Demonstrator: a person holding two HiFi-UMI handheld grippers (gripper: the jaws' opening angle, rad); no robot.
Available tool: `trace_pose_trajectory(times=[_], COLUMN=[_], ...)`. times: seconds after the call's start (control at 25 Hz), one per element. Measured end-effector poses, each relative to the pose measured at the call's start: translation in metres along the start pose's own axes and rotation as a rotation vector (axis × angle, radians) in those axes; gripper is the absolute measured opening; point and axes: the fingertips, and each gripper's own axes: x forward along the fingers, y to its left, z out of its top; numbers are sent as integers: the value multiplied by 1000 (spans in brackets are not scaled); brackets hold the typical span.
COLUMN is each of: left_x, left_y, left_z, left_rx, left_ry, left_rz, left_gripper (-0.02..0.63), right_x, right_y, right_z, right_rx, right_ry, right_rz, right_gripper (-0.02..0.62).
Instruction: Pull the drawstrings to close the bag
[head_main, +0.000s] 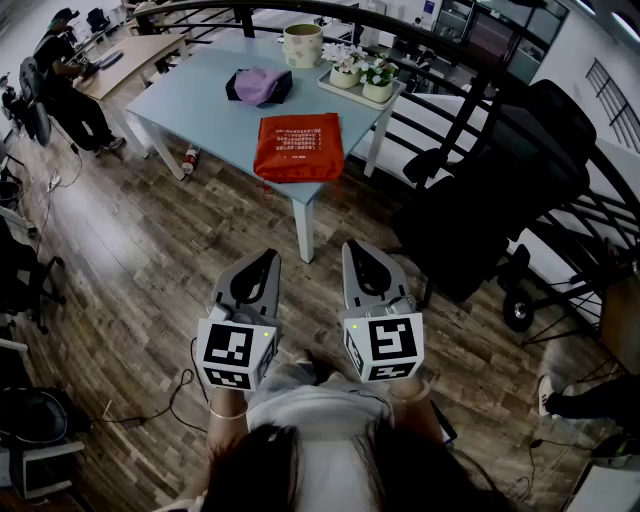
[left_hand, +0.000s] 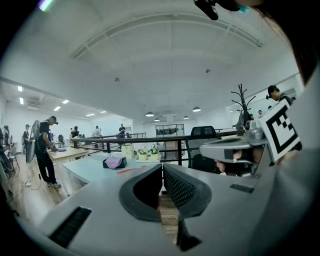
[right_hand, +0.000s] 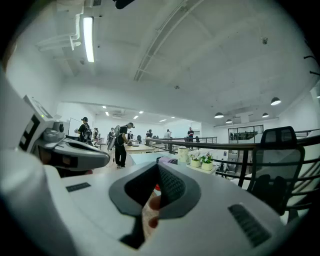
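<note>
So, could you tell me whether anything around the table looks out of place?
Two small things: the orange bag lies right at the near corner of the table, seemingly overhanging it, and what looks like a bottle lies on the floor beneath.

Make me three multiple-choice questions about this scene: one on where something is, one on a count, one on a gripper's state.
1. Where does the orange bag lie?
A. on the floor
B. at the near edge of the table
C. on the black chair

2. How many potted plants stand on the tray?
A. one
B. two
C. four

3. How do the left hand-held gripper's jaws stand?
A. wide apart
B. clamped on a drawstring
C. together, nothing between them

Answers:
1 B, it lies flat at the table's front edge.
2 B, two small pots sit side by side.
3 C, its own view shows them closed, nothing held.
</note>
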Motion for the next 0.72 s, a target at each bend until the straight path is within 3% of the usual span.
trace_pose_trajectory(times=[0.72], left_x=[12], left_y=[77], left_z=[-10], left_rx=[-39], left_ry=[-31], left_rz=[-84], left_gripper=[18], right_x=[51], right_y=[28], right_z=[13], right_rx=[35], right_ry=[-19], right_rz=[-82], right_gripper=[25])
